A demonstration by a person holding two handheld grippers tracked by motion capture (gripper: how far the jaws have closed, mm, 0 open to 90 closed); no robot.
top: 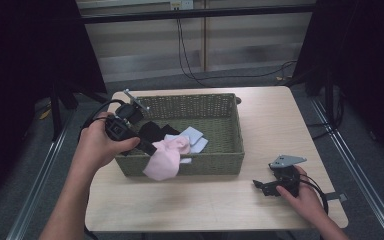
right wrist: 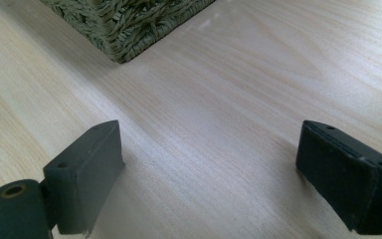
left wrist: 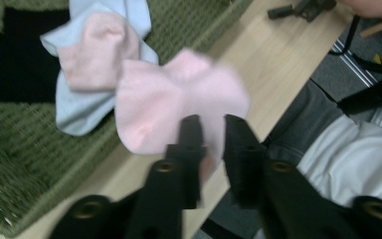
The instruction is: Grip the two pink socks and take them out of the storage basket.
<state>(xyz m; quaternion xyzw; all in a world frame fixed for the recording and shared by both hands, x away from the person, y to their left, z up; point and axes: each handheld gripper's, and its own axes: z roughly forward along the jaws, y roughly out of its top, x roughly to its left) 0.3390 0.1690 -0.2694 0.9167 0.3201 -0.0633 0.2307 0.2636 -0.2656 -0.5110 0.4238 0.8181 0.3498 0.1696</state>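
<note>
The pink sock (top: 164, 159) drapes over the green woven basket's (top: 215, 162) front wall at centre frame, and the left gripper view shows the left hand-held gripper (left wrist: 210, 130) slightly parted beside it, while the right hand-held gripper (right wrist: 209, 174) rests spread on the table (top: 275, 125) lower right.

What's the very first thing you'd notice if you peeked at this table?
The pink sock stands out, draped over the near wall of the green woven basket, just beyond the left gripper. More socks, pale blue and black, lie inside the basket. The right gripper rests open on the wooden table.
</note>
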